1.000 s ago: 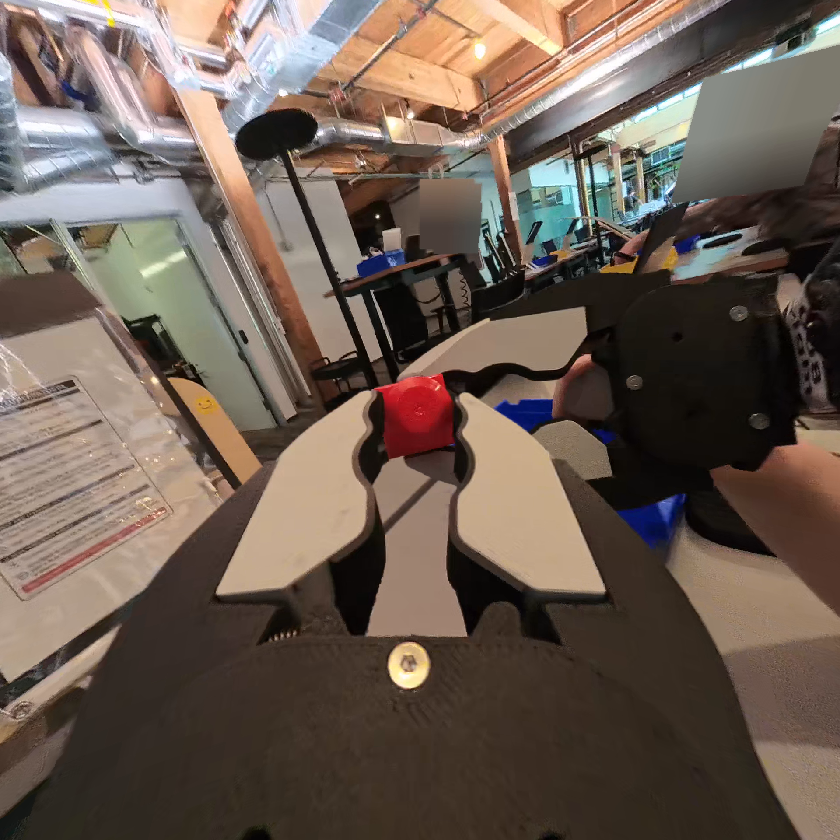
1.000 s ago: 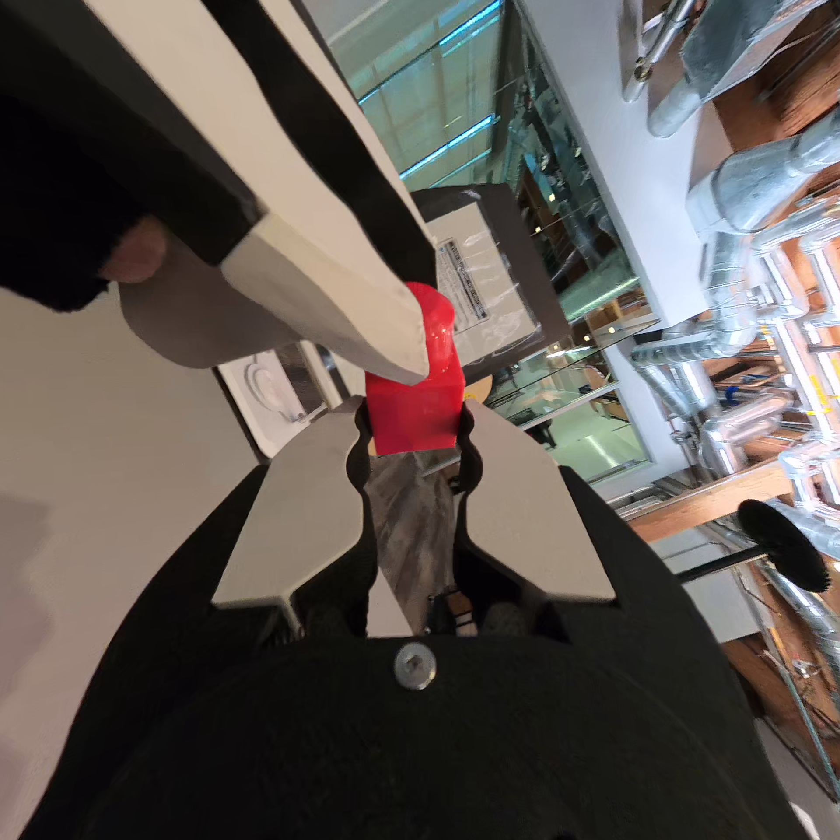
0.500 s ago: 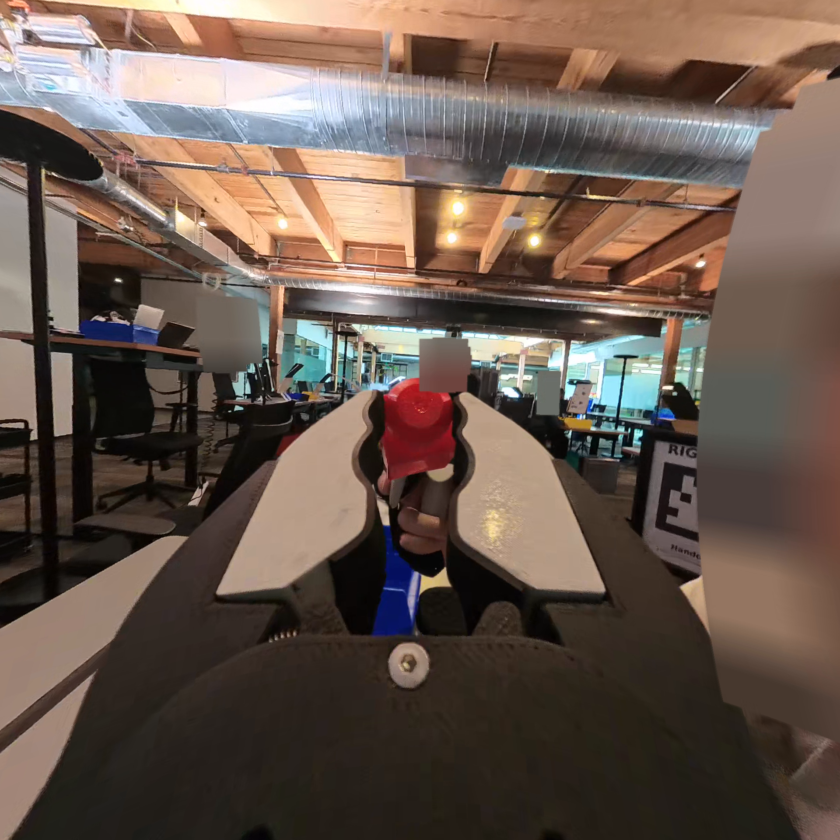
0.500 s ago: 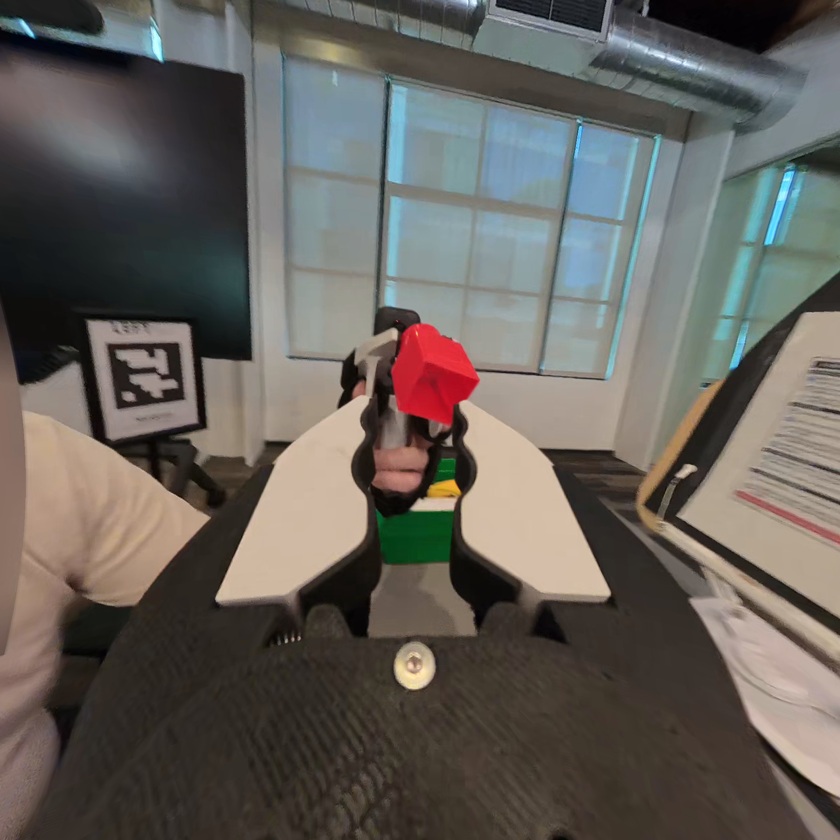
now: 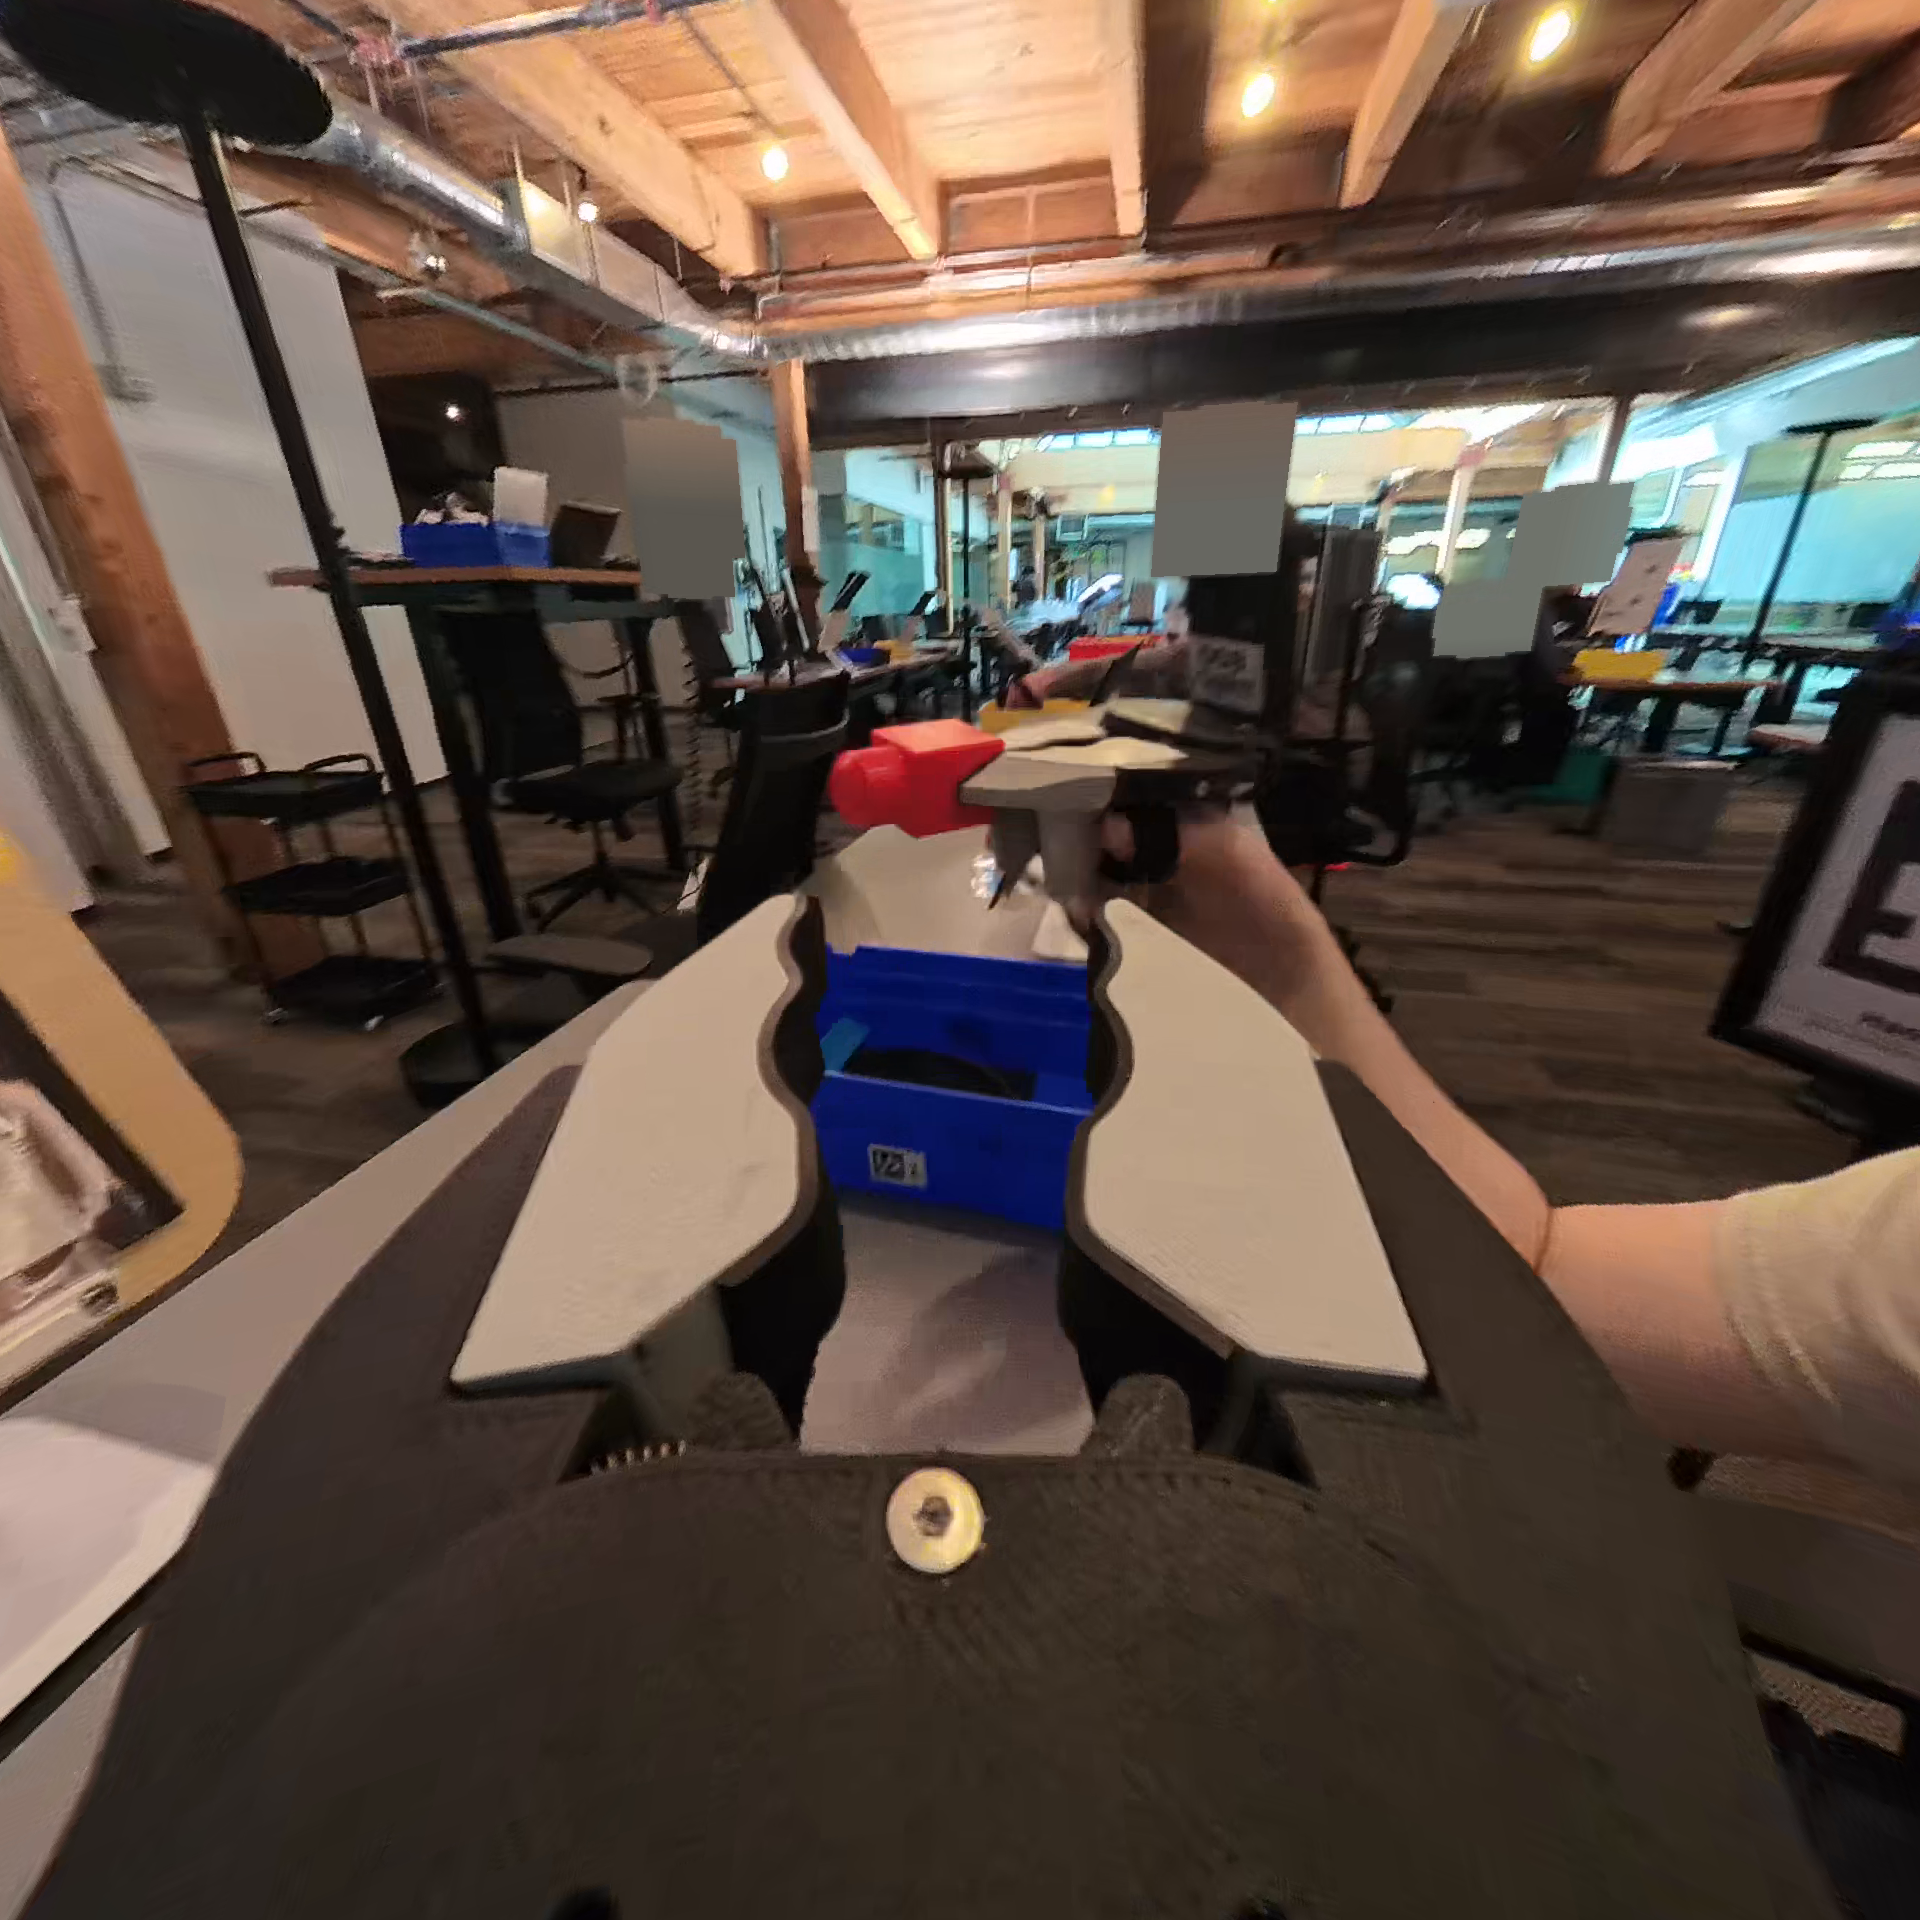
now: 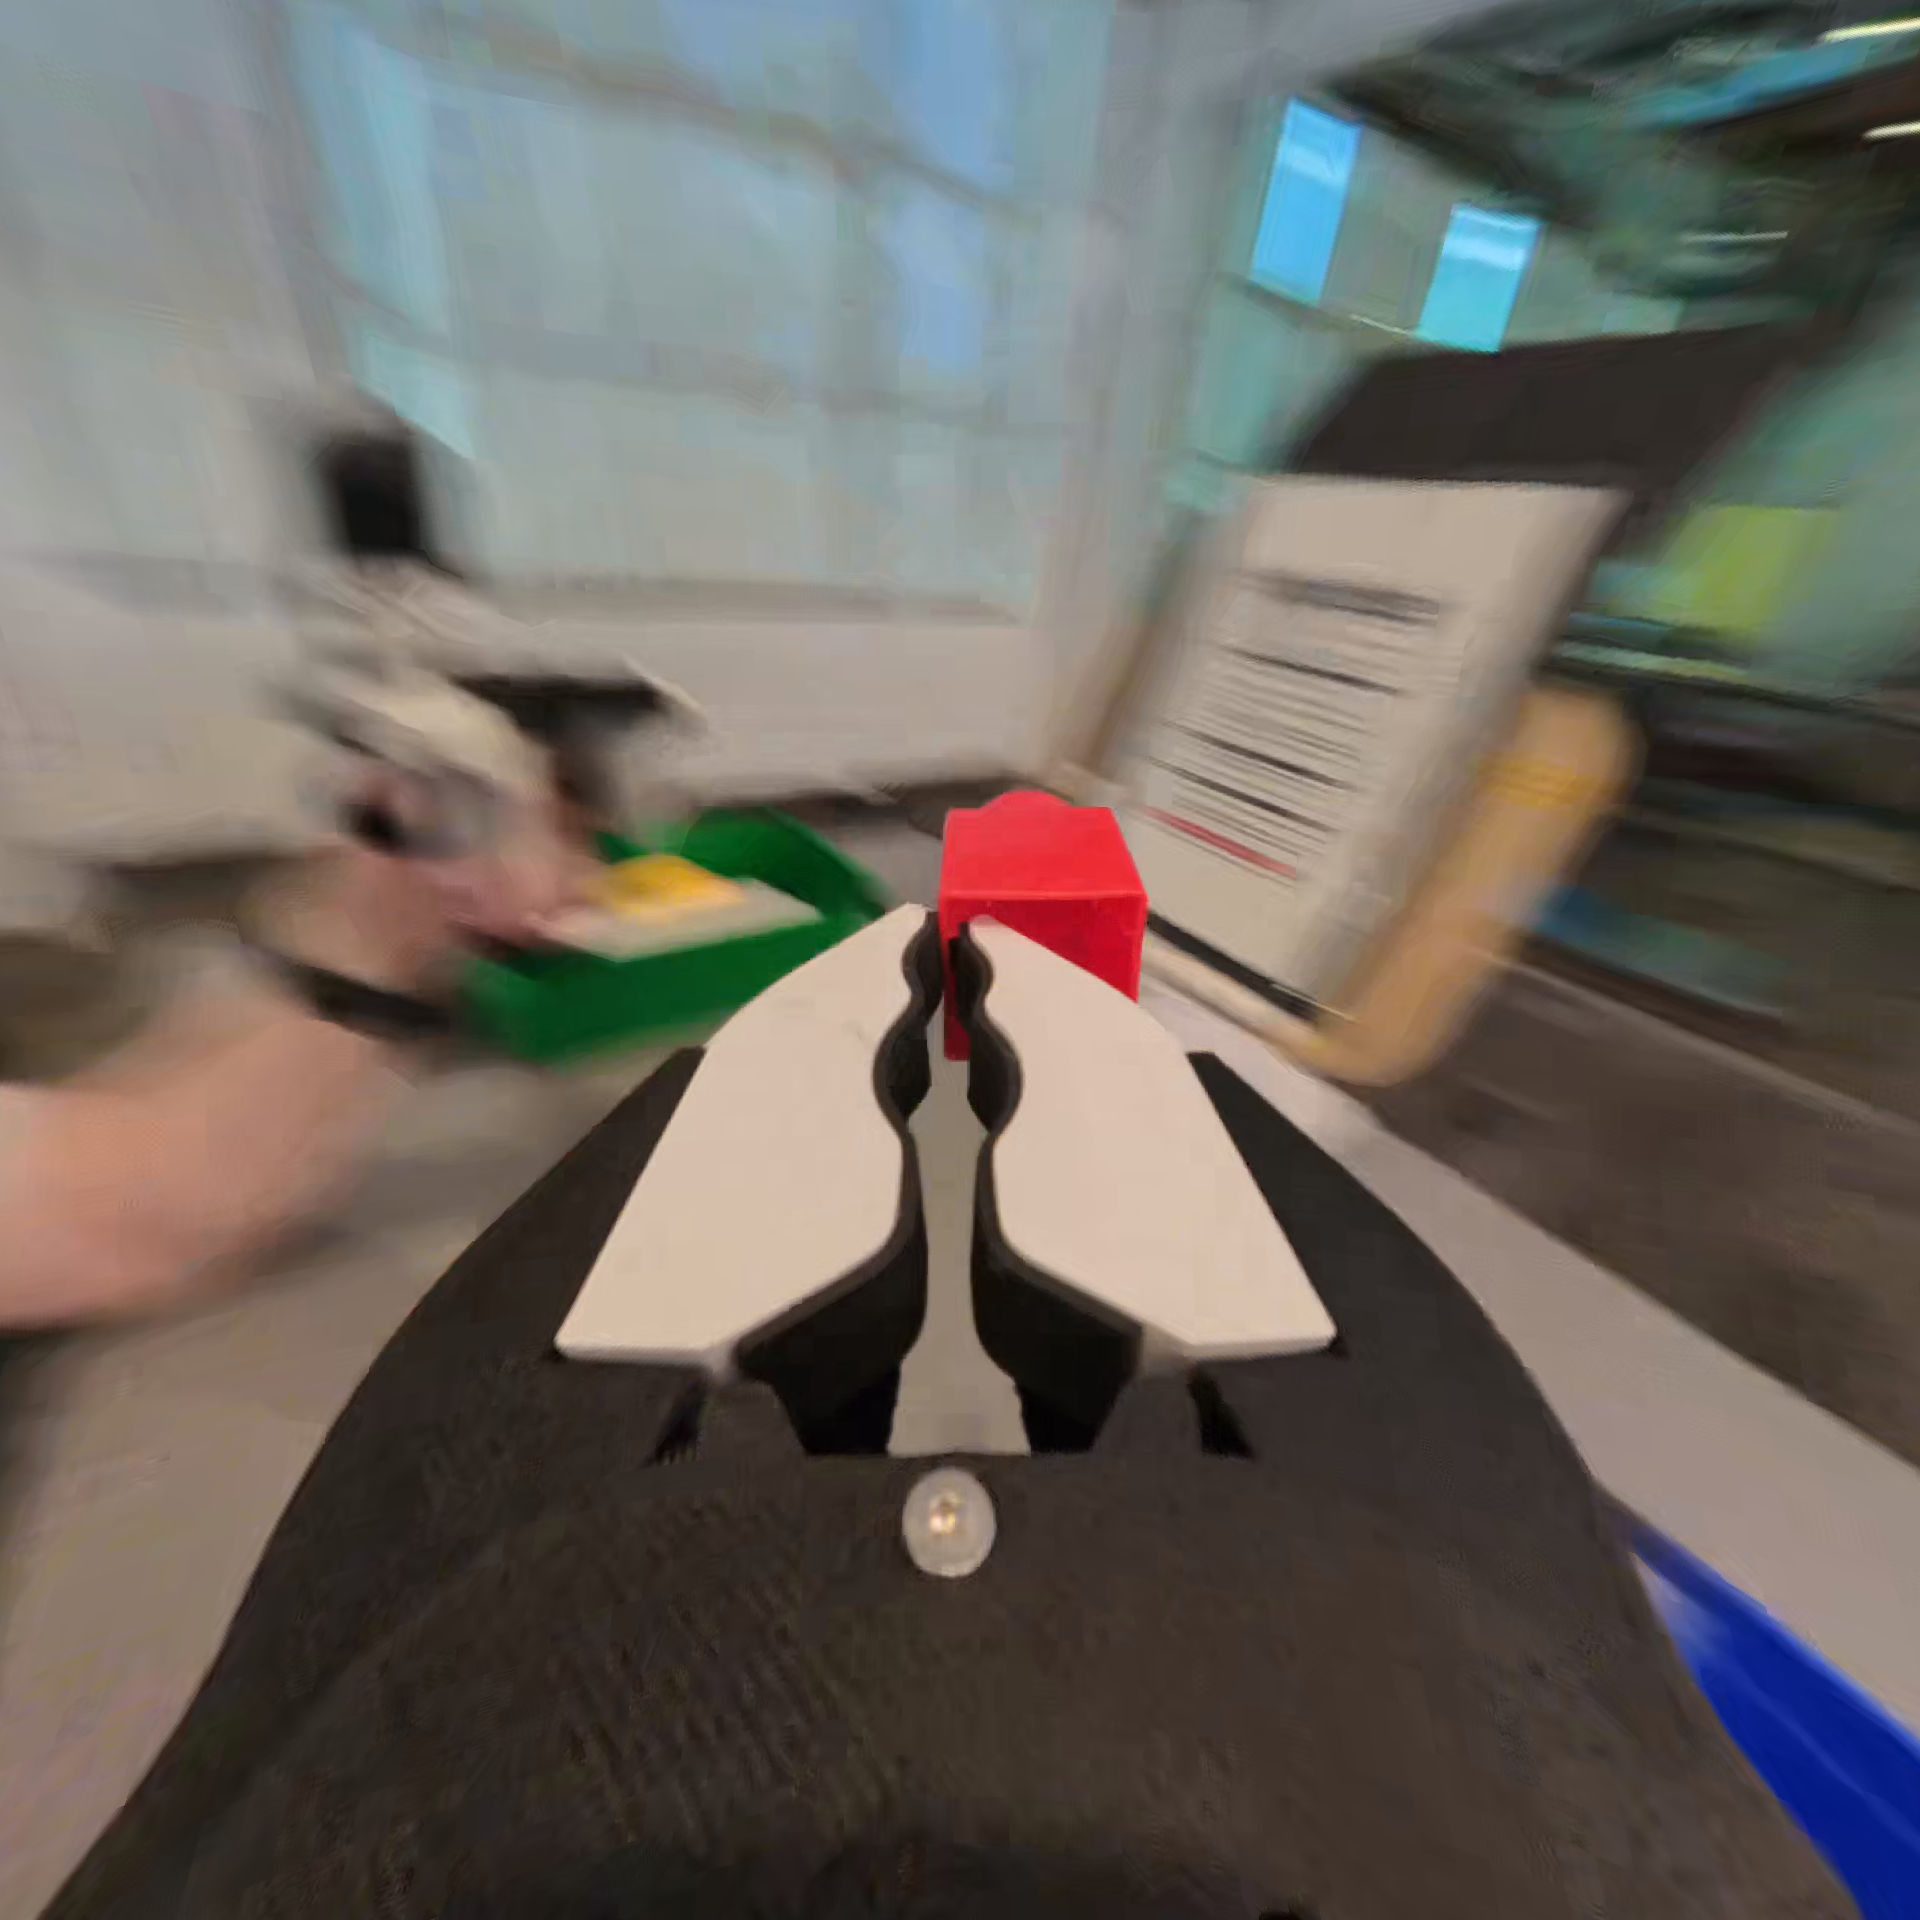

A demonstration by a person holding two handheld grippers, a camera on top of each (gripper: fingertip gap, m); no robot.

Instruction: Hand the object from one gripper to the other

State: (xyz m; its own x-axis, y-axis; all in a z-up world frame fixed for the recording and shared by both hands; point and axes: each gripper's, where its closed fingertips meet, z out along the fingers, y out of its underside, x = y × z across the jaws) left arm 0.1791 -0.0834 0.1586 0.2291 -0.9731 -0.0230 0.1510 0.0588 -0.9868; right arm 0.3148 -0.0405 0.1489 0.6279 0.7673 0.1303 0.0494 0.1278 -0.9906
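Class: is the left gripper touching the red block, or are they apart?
Apart. The left wrist view shows the left gripper open and empty, with the red block beyond it in the right gripper.

Red block (image 6: 1039, 883); blue bin (image 5: 951, 1112); green tray (image 6: 665, 987); grey-black tools.

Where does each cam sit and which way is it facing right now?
Left wrist view: on the left gripper, looking along its open fingers across the office; blue bin beyond the tips; the person's forearm and right gripper show.
Right wrist view: on the right gripper, blurred, facing windows, a green bin and a printed sheet; a blurred arm shows at left.
Shared: the red block, pinched by the right gripper.
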